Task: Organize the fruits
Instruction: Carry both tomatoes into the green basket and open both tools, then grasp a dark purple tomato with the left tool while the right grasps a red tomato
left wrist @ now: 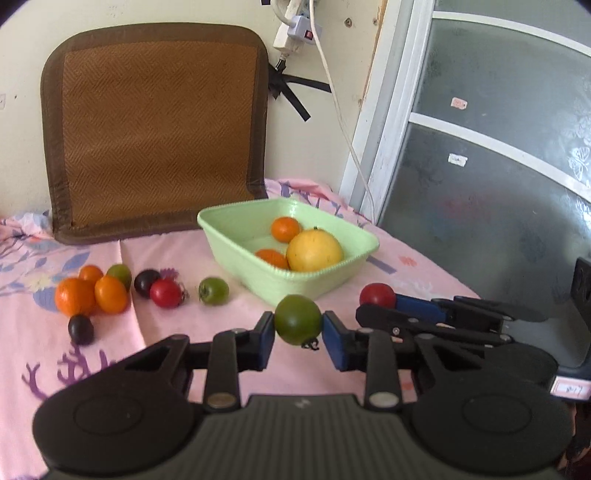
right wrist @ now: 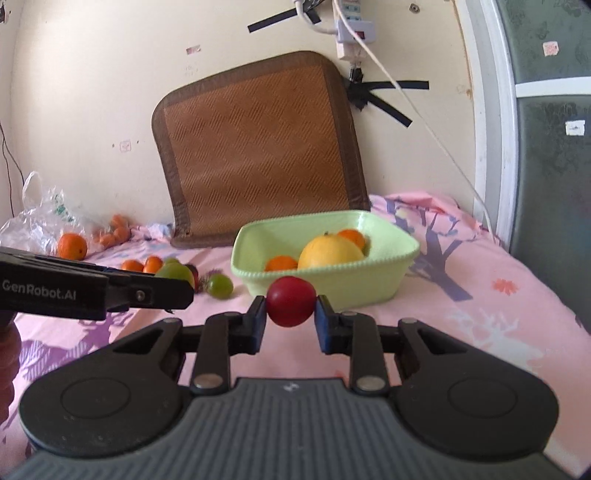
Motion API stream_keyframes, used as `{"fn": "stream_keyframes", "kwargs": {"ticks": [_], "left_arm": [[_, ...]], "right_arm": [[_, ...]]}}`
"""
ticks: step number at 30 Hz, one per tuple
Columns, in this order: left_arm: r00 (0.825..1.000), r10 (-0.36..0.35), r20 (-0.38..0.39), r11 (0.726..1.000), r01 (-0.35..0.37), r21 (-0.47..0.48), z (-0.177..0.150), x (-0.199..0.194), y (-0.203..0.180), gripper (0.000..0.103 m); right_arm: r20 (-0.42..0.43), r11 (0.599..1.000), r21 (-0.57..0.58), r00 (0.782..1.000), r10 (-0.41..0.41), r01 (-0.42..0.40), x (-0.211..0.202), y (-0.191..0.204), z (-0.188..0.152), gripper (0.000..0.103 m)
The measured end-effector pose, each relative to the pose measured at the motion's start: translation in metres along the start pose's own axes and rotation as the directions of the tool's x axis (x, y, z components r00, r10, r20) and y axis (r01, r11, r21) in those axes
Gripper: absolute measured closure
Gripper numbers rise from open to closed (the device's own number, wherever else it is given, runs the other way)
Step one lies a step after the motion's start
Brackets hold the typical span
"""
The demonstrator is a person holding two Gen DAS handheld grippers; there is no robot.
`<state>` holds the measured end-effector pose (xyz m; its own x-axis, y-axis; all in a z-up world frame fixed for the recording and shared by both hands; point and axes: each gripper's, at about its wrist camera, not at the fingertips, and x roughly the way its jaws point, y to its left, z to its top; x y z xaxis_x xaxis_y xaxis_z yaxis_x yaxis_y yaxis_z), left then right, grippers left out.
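My left gripper (left wrist: 298, 326) is shut on a green tomato (left wrist: 297, 319), held above the pink cloth just in front of the pale green basket (left wrist: 236, 236). My right gripper (right wrist: 290, 309) is shut on a red tomato (right wrist: 290, 301), also close to the basket (right wrist: 391, 280); it shows at the right of the left wrist view, where the red tomato (left wrist: 377, 295) sits at its tip. Inside the basket lie a large yellow fruit (left wrist: 314, 249) and two small oranges (left wrist: 285, 229). Loose fruit lies on the cloth to the left: several oranges (left wrist: 75, 296), dark plums (left wrist: 80, 329), a red tomato (left wrist: 166, 292) and green tomatoes (left wrist: 213, 290).
A brown woven mat (left wrist: 155, 129) leans on the wall behind the basket. A white cable (left wrist: 343, 122) hangs from a power strip (left wrist: 295, 33). A glass door (left wrist: 498, 166) stands at the right. A plastic bag (right wrist: 40, 218) with an orange (right wrist: 72, 246) lies far left.
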<state>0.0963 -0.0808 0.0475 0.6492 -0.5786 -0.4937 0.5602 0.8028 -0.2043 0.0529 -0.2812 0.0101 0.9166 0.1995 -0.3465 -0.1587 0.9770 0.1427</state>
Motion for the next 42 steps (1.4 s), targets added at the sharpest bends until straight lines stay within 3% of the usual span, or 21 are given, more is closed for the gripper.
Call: {"fn": "stream_keyframes", "kwargs": {"ticks": [4, 7, 14, 17, 21, 26, 30, 33, 36, 42], "left_arm": [[1.000, 0.016, 0.021, 1.000, -0.016, 0.019, 0.032, 0.029, 0.000, 0.074], [1.000, 0.000, -0.009, 1.000, 0.000, -0.009, 0.048, 0.055, 0.007, 0.074], [0.998, 0.020, -0.066, 0.999, -0.022, -0.024, 0.055, 0.093, 0.017, 0.068], [0.999, 0.020, -0.043, 1.000, -0.021, -0.021, 0.055, 0.085, 0.019, 0.058], [0.997, 0.058, 0.051, 0.997, -0.055, -0.056, 0.065, 0.043, 0.039, 0.057], [0.973, 0.189, 0.134, 0.970, -0.164, -0.181, 0.058, -0.025, 0.097, 0.058], [0.959, 0.267, 0.093, 0.945, -0.242, -0.219, 0.033, -0.053, 0.126, 0.058], [0.965, 0.259, 0.034, 0.942, -0.245, -0.228, 0.010, -0.055, 0.135, 0.058], [0.969, 0.244, -0.028, 0.951, -0.245, -0.188, -0.005, -0.039, 0.130, 0.058], [0.956, 0.278, -0.097, 0.952, -0.287, -0.108, -0.022, -0.005, 0.126, 0.058]], "right_arm": [[0.033, 1.000, -0.008, 0.999, -0.004, 0.005, 0.020, -0.005, 0.016, 0.072], [0.033, 0.999, -0.037, 0.999, 0.002, -0.001, 0.035, -0.004, 0.021, 0.072], [0.023, 0.999, -0.054, 1.000, 0.006, -0.005, 0.053, -0.004, 0.017, 0.064], [0.032, 1.000, -0.030, 0.999, -0.002, 0.003, 0.051, -0.009, 0.015, 0.060], [0.068, 1.000, 0.006, 0.998, -0.006, 0.005, 0.041, -0.011, 0.017, 0.061], [0.103, 0.999, 0.017, 0.994, 0.045, -0.047, 0.025, -0.003, 0.019, 0.062], [0.066, 0.992, -0.022, 0.990, 0.126, -0.125, 0.027, 0.022, 0.018, 0.065], [0.004, 0.984, -0.081, 0.987, 0.161, -0.160, 0.039, 0.046, 0.014, 0.066], [-0.060, 0.972, -0.146, 0.983, 0.176, -0.183, 0.056, 0.066, 0.011, 0.066], [-0.132, 0.937, -0.292, 0.978, 0.162, -0.194, 0.096, 0.098, 0.020, 0.066]]}}
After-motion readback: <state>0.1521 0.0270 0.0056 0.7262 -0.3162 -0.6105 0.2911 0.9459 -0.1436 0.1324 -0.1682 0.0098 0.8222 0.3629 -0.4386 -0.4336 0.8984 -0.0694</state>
